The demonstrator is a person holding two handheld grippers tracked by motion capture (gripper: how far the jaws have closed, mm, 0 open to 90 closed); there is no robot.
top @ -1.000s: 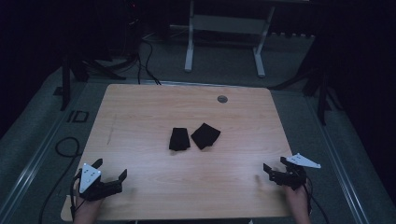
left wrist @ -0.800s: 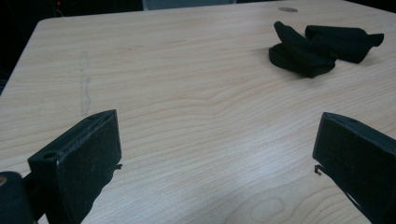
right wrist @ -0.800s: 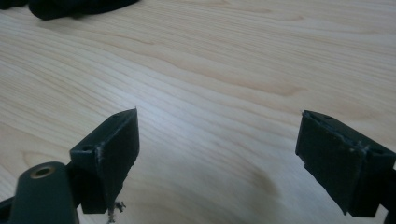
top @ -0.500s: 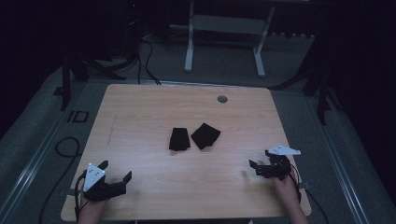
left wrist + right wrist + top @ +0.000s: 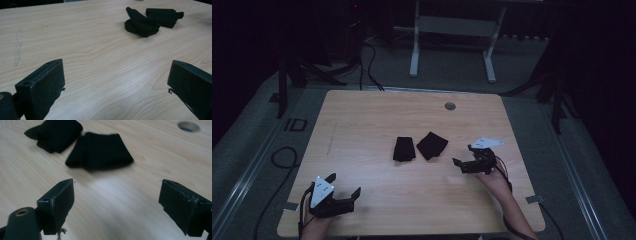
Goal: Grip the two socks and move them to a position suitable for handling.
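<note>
Reaching with jaws apart, the right tool (image 5: 464, 156) nears two untouched folded black cloths (image 5: 432, 145); the left tool (image 5: 344, 187), also apart, waits.

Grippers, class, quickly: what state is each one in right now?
Left gripper: open, holding nothing, near the table's front edge.
Right gripper: open, holding nothing, pointed at the nearer black folded cloth.

Fingers (image 5: 62, 202) spread wide — two black cloths (image 5: 100, 151) ahead, touching.

The 2 folded pieces (image 5: 432, 145) look like matt black cloth on a smooth, pale wood-grain table (image 5: 377, 115).
</note>
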